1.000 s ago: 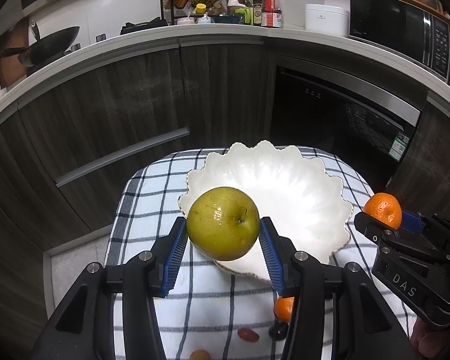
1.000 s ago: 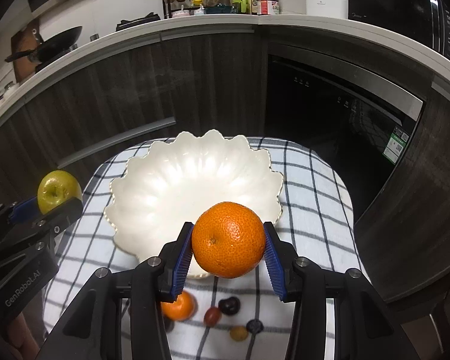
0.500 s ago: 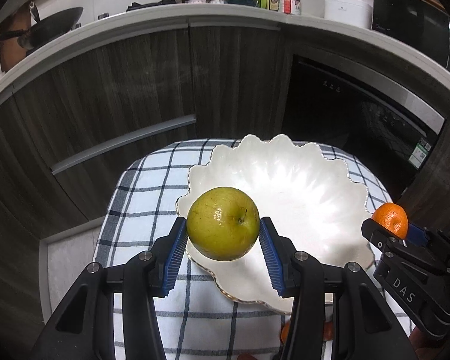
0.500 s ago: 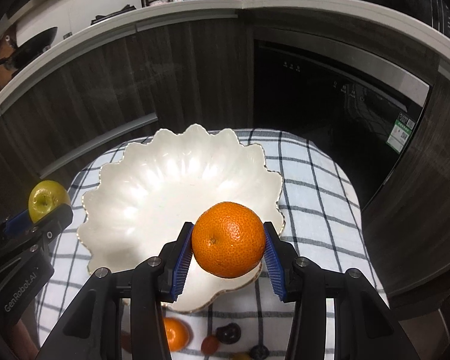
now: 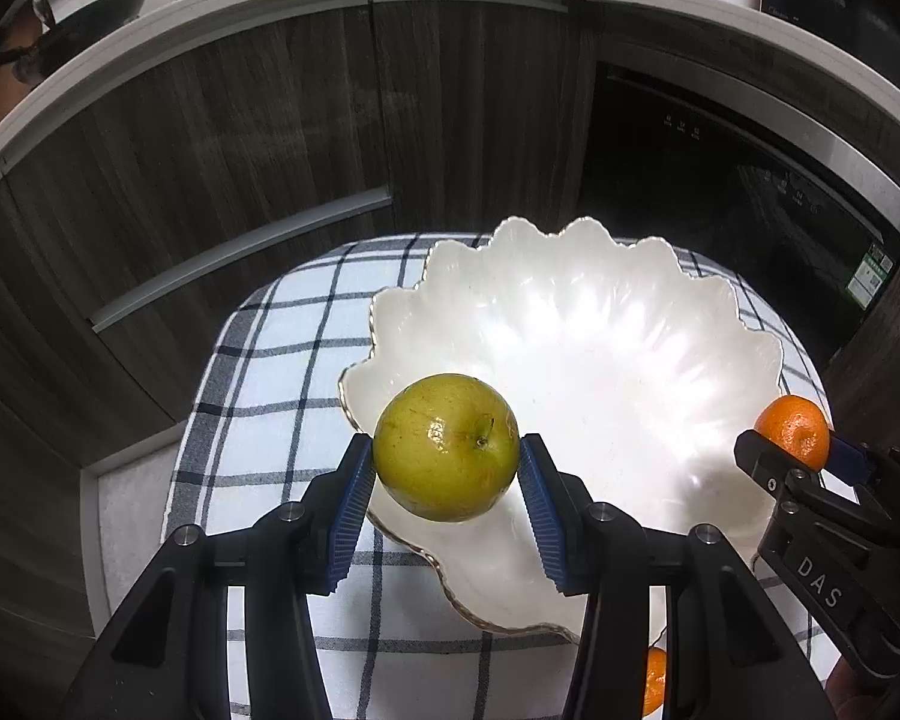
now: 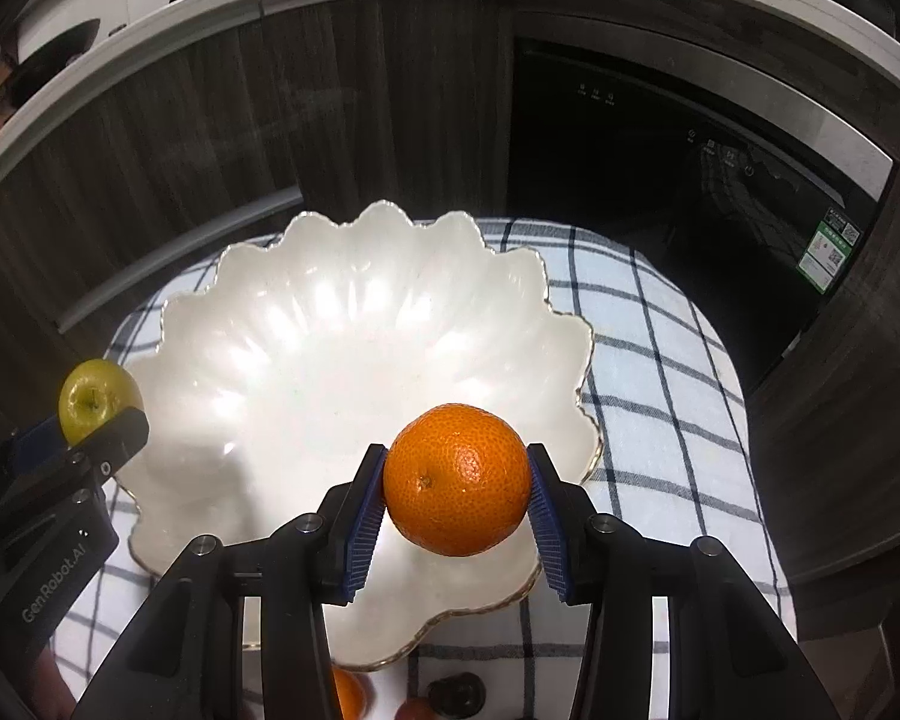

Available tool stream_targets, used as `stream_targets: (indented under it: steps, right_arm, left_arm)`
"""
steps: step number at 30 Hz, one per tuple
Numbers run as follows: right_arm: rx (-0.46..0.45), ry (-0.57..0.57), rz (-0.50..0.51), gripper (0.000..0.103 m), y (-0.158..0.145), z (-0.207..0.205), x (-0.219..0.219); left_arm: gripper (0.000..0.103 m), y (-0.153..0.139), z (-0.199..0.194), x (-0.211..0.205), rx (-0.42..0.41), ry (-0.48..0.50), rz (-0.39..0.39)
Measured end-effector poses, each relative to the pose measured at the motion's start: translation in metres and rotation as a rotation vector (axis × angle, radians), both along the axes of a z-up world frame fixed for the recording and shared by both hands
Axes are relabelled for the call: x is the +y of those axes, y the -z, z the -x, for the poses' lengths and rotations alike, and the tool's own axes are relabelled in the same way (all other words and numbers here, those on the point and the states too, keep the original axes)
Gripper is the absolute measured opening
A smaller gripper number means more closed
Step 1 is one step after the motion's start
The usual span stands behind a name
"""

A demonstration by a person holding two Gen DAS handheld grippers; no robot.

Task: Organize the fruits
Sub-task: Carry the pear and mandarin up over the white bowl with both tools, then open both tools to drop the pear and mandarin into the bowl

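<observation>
My left gripper (image 5: 445,480) is shut on a yellow-green apple (image 5: 446,447) and holds it above the near left rim of a white scalloped bowl (image 5: 600,324). My right gripper (image 6: 457,501) is shut on an orange (image 6: 457,478) and holds it above the near right part of the same bowl (image 6: 306,324). The bowl holds no fruit. The apple also shows in the right wrist view (image 6: 97,399), the orange in the left wrist view (image 5: 793,431).
The bowl stands on a small table with a checked cloth (image 5: 282,372). Another orange (image 6: 347,693) and small dark fruits (image 6: 456,693) lie on the cloth near the bowl's front edge. Dark wooden cabinets (image 5: 210,138) and an oven (image 6: 660,138) stand close behind.
Both grippers have moved forward and lower over the bowl, each still holding its fruit. The loose fruits on the cloth have slipped toward the bottom edge of both views.
</observation>
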State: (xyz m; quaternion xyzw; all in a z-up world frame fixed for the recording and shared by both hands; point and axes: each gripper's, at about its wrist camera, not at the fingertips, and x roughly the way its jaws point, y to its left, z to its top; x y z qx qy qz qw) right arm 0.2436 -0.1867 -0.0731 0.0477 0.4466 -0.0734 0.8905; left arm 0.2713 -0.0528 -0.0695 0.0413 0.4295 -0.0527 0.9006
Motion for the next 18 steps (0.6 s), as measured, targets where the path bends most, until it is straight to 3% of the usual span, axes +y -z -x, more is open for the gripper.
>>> stream_targets:
  steps: [15,16,18]
  right_arm:
    - [0.043,-0.015,0.009,0.047,0.013,-0.005,-0.002]
    - [0.045,-0.018,0.015,0.048,0.013,-0.006,-0.001]
    - [0.036,-0.014,0.034,0.059,0.011,-0.005,0.0]
  left_arm:
    - [0.049,0.021,-0.006,-0.005,0.082,0.008,-0.005]
    - [0.05,0.022,-0.006,-0.005,0.086,0.004,-0.006]
    - [0.063,0.018,-0.004,-0.004,0.063,-0.005,-0.017]
